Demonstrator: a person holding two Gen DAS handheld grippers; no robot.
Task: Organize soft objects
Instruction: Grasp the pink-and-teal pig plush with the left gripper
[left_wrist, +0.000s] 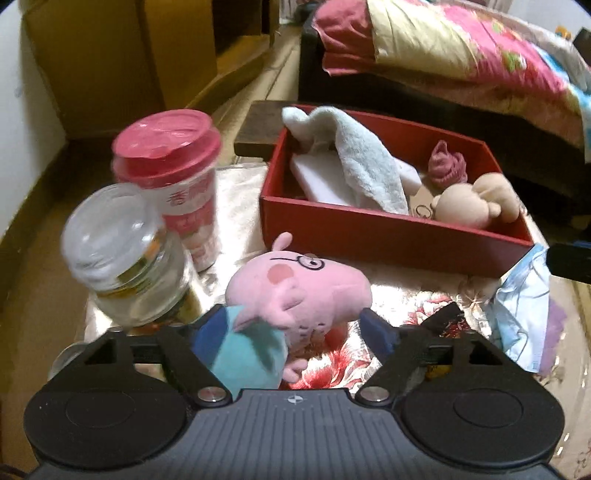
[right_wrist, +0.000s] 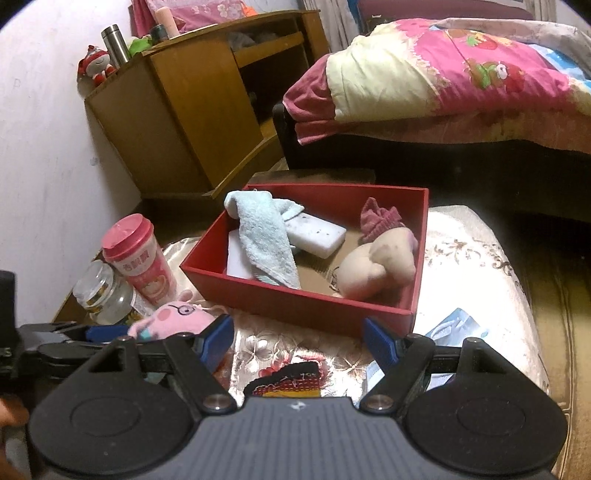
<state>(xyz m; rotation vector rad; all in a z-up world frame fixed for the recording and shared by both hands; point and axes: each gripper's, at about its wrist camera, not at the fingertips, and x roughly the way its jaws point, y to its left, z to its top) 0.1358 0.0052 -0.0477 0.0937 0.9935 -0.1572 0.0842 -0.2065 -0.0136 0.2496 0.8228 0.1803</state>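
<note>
We see the pig plush toy (left_wrist: 295, 291) lying on the flowered cloth (left_wrist: 417, 306), just in front of the red box (left_wrist: 388, 230). It has a pink head with round glasses, a red cheek spot, a small ear, and a teal body with pink arms. It lies between the blue pads of our left gripper (left_wrist: 291, 330). The left pad is against the teal body, but on the right side there is a gap, so the jaws stand wide and do not press it.

Inside the red box are a light blue towel (right_wrist: 266, 240), white foam blocks (right_wrist: 321, 236), a dark pink knitted piece (right_wrist: 380, 219) and a beige plush toy (right_wrist: 373, 266).

Left of the pig stand a glass jar (left_wrist: 125, 258) and a pink-lidded cup (left_wrist: 173, 177). A blue face mask (left_wrist: 521, 306) lies at the right.

Our right gripper (right_wrist: 299, 341) is half open with nothing between its pads; under it we see a dark embroidered piece (right_wrist: 288, 376).
</note>
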